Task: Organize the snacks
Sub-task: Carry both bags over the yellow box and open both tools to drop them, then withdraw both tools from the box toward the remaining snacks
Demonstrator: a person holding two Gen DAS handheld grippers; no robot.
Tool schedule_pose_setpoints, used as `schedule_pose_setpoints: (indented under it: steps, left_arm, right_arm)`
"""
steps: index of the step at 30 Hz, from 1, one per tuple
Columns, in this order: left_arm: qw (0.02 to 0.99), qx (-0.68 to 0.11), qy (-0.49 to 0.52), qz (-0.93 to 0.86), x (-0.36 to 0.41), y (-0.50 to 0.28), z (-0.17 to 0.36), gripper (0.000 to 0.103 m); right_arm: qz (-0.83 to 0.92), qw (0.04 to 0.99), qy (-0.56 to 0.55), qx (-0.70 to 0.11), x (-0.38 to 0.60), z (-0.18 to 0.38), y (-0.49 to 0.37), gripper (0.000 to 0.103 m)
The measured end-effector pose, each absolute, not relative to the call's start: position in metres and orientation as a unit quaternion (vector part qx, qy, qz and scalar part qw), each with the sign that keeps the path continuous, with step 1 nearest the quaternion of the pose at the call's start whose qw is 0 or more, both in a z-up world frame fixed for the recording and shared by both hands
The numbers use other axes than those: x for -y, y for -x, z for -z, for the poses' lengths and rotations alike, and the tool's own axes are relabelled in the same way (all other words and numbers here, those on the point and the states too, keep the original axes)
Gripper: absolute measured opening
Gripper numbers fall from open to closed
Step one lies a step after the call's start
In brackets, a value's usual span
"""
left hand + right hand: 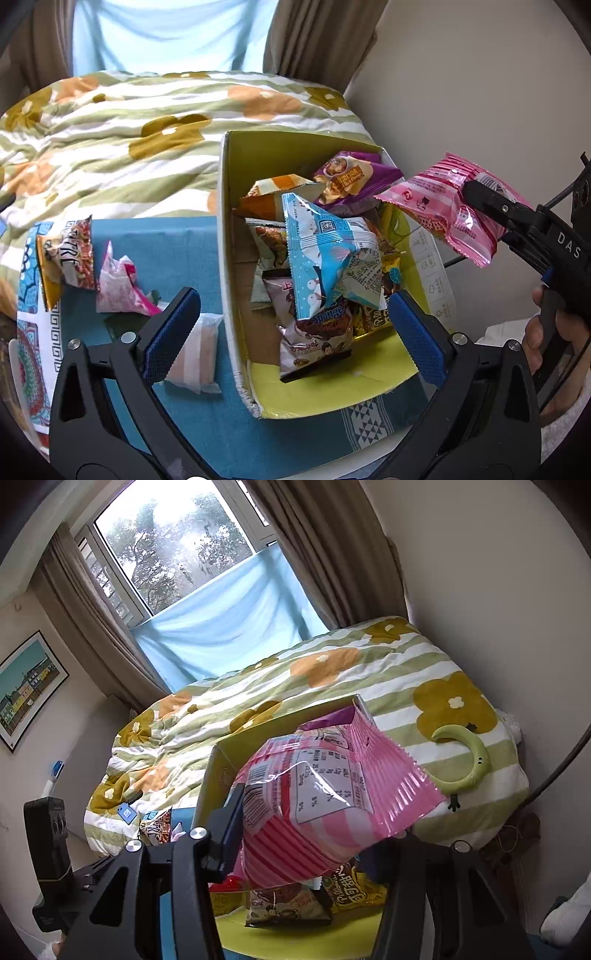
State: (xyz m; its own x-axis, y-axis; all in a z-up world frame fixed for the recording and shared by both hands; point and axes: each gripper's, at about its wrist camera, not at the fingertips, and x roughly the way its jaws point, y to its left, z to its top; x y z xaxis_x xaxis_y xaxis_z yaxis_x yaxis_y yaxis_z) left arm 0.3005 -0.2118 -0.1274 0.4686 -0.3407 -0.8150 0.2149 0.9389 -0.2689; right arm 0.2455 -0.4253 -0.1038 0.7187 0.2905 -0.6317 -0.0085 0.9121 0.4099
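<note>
While clamping the pink packet (448, 210), right gripper (476, 195) hovers over box (225, 236).

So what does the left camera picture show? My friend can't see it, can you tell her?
The right gripper holds a pink snack packet in the air above the edge of a cardboard box heaped with snack bags. The left gripper hangs open over the box, and a few more snacks lie on a blue cloth beside it.

A blue tablecloth (173, 243) covers the table. On it stand a snack-filled cardboard box (236, 295) and, left of the box, four loose packets (118, 284).
</note>
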Motion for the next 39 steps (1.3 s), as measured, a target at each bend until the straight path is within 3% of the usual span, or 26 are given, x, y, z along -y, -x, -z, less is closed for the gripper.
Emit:
schedule_pose_setpoints:
  steps: [4,5,8,15,30,39]
  left_arm:
    - [0.857,-0.486,0.068,0.154,0.204,-0.298,0.124,0.101]
    - [0.859,-0.486,0.065,0.15,0.202,-0.296,0.123,0.101]
    - [0.864,-0.48,0.057,0.141,0.197,-0.288,0.121,0.101]
    - [0.865,-0.479,0.055,0.14,0.199,-0.281,0.125,0.101]
    - [0.883,-0.449,0.06,0.119,0.199,-0.25,0.099,0.101]
    - [0.91,-0.408,0.052,0.059,0.158,-0.201,0.064,0.101]
  right_arm:
    - [-0.096,0.904,-0.193,-0.369,0.412,0.106,-0.265,0.051]
    - [-0.096,0.904,-0.194,-0.37,0.409,0.108,-0.269,0.056]
    - [-0.054,0.914,-0.168,-0.365,0.404,0.107,-0.27,0.103]
    - [-0.03,0.928,-0.088,-0.36,0.403,0.109,-0.25,0.103]
    - [-0.075,0.923,-0.096,-0.364,0.398,0.096,-0.224,0.103]
    - [-0.101,0.932,-0.069,-0.341,0.373,0.067,-0.202,0.103]
